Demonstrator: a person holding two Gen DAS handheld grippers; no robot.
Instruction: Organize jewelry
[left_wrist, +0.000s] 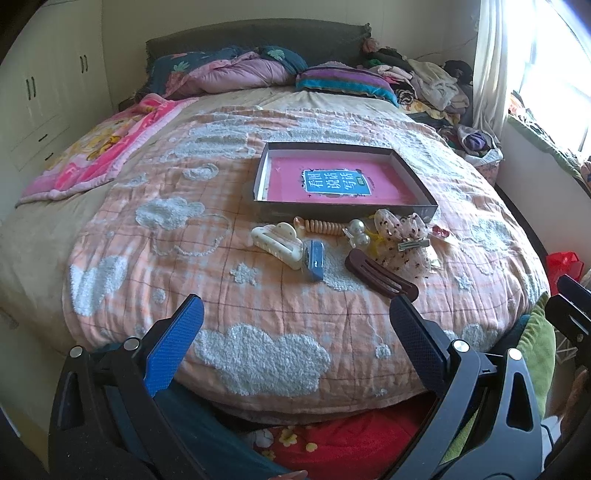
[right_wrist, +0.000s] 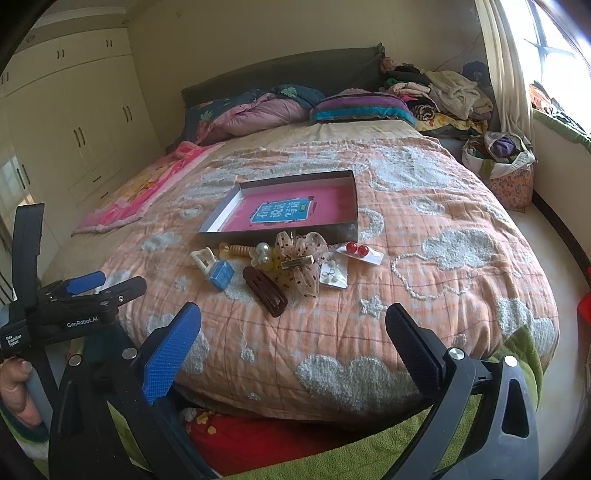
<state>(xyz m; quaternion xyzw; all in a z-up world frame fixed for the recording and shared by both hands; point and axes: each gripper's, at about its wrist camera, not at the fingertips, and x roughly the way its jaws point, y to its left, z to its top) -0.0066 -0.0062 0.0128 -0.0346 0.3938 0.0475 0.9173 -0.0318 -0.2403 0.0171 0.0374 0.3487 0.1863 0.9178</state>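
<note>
A shallow dark box (left_wrist: 266, 166) (right_wrist: 352, 192) with a pink book in it lies on the bed. In front of it lie a white claw clip (left_wrist: 275, 243) (right_wrist: 202, 258), a blue clip (left_wrist: 314, 258) (right_wrist: 221, 275), a brown clip (left_wrist: 380, 273) (right_wrist: 264, 290), a coiled hair tie (left_wrist: 319, 226), a pearl piece (left_wrist: 357, 232) (right_wrist: 261, 251), a dotted bow clip (left_wrist: 404, 240) (right_wrist: 301, 258) and red earrings on a card (right_wrist: 356, 251). My left gripper (left_wrist: 295, 314) is open and empty, short of the pile. My right gripper (right_wrist: 293, 321) is open and empty, short of the pile too.
The peach quilt with white clouds (left_wrist: 258, 354) covers the bed. Pillows and folded bedding (left_wrist: 240, 70) lie at the headboard. Clothes are piled at the far right (left_wrist: 428, 81). A wardrobe (right_wrist: 74, 122) stands left. The left gripper's body (right_wrist: 74, 299) shows in the right wrist view.
</note>
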